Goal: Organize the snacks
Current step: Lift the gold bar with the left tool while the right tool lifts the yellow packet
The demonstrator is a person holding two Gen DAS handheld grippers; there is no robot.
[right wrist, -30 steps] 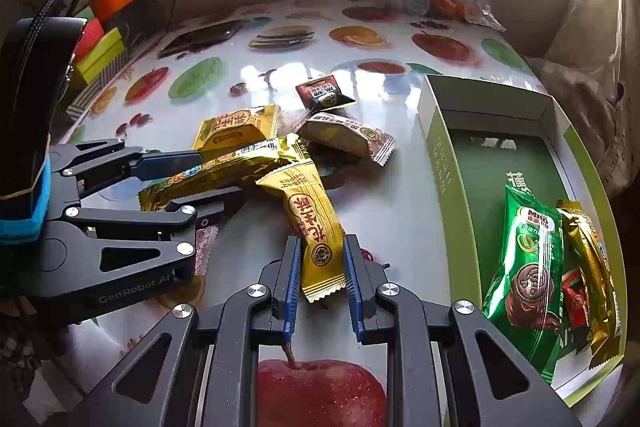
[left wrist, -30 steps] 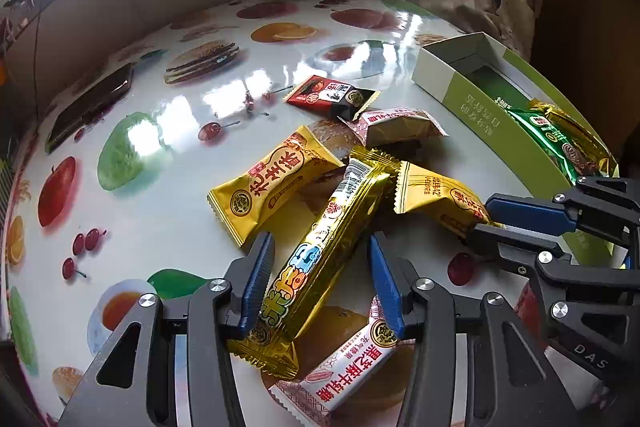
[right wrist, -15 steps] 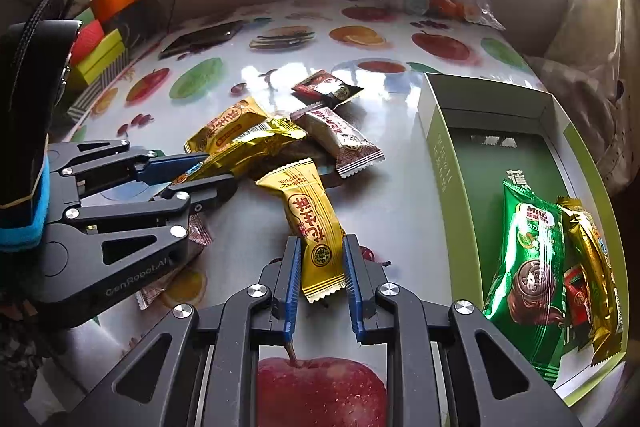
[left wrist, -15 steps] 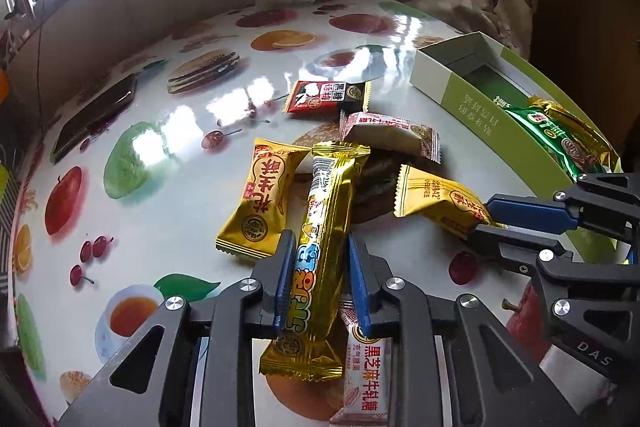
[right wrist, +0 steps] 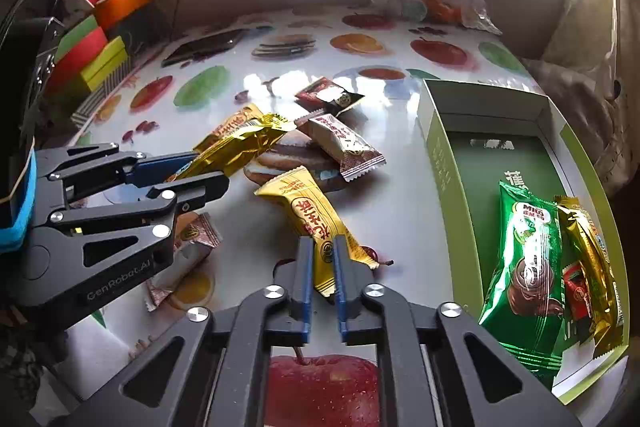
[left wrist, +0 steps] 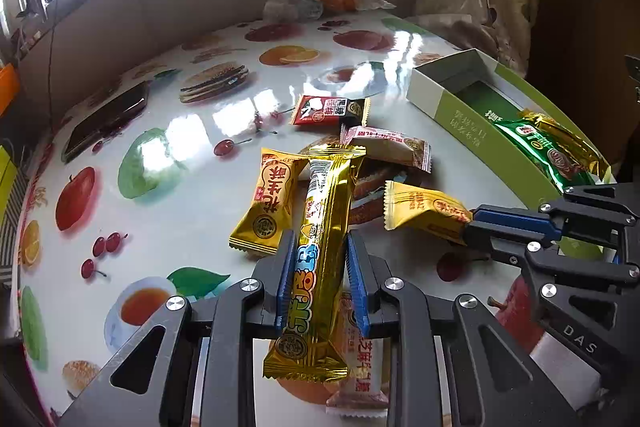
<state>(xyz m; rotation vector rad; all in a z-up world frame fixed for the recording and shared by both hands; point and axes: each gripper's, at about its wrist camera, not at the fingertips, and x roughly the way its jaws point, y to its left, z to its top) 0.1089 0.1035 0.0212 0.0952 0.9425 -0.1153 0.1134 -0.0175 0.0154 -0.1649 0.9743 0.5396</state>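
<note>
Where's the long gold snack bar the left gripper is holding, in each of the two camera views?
Left wrist view: the long gold snack bar runs up the lower centre, clamped between the left gripper fingers.
Right wrist view: the same bar is at centre left, sticking out of the left gripper toward the pile.
Shared landmark: the green box, right of the bar in both views.
</note>
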